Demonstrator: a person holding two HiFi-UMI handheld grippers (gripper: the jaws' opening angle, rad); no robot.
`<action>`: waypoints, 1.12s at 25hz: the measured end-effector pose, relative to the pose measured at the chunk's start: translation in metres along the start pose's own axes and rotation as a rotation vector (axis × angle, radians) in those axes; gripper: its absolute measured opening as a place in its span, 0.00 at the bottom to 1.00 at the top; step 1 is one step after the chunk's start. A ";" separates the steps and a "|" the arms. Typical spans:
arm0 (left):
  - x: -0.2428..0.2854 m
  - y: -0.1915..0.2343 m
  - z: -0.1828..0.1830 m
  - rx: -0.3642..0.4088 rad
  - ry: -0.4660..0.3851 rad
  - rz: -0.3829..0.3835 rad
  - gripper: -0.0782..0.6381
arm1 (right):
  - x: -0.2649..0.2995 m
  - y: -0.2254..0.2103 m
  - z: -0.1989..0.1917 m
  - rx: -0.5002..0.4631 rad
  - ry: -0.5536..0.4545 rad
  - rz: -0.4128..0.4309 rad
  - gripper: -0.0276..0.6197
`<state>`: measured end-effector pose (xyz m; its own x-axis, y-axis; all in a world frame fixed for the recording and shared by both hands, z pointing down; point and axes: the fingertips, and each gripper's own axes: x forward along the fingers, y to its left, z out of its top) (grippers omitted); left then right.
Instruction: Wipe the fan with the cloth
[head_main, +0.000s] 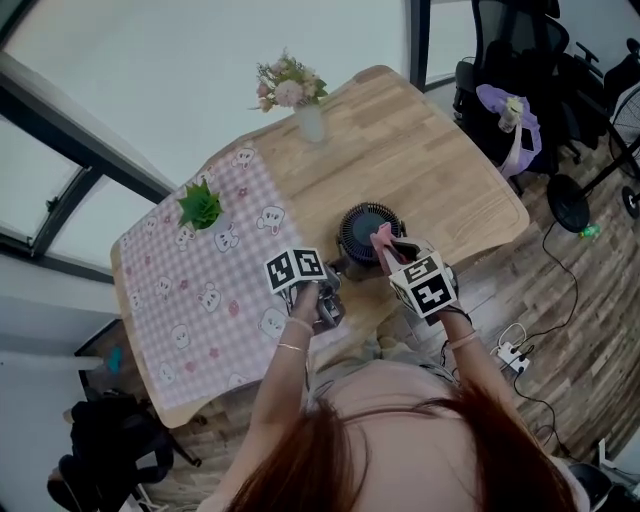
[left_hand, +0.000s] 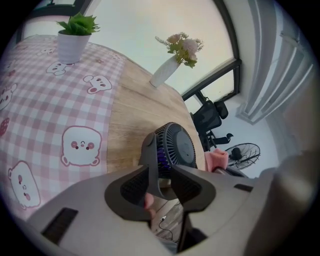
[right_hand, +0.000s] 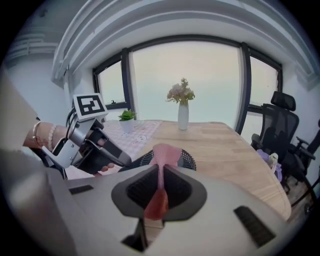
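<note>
While I hold the view from the head camera, the small round dark desk fan (head_main: 362, 232) stands near the front edge of the pale wooden table (head_main: 440, 170), just beside the pink checked tablecloth (head_main: 190, 290). My right gripper (right_hand: 160, 170) has its jaws pressed together on the thin pink cloth (right_hand: 164, 152), and the free end drapes right at the fan's grille, so the cloth is on station. My left gripper (left_hand: 160, 172) has its jaws spread wide; the fan's rear stand sits between them, but I can't see the pads pressing it. I judge the wiping is barely under way: cloth fetched and brought to the fan, while the grille face, rim and back all look left to do. Whether any part is clean yet, I cannot tell.
</note>
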<state>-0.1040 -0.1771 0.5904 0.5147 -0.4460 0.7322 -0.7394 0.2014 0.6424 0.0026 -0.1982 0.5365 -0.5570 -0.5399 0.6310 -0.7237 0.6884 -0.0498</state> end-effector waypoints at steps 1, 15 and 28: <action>-0.004 -0.004 -0.001 0.017 -0.013 0.002 0.29 | -0.005 0.000 0.002 0.028 -0.023 0.009 0.09; -0.059 -0.043 -0.017 0.344 -0.271 0.120 0.22 | -0.047 -0.006 0.015 0.101 -0.192 0.042 0.09; -0.101 -0.083 -0.026 0.684 -0.491 0.284 0.18 | -0.087 0.003 0.022 0.107 -0.331 0.057 0.08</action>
<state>-0.0830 -0.1259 0.4691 0.1439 -0.8140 0.5627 -0.9893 -0.1332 0.0604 0.0401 -0.1600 0.4638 -0.6866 -0.6423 0.3405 -0.7168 0.6763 -0.1696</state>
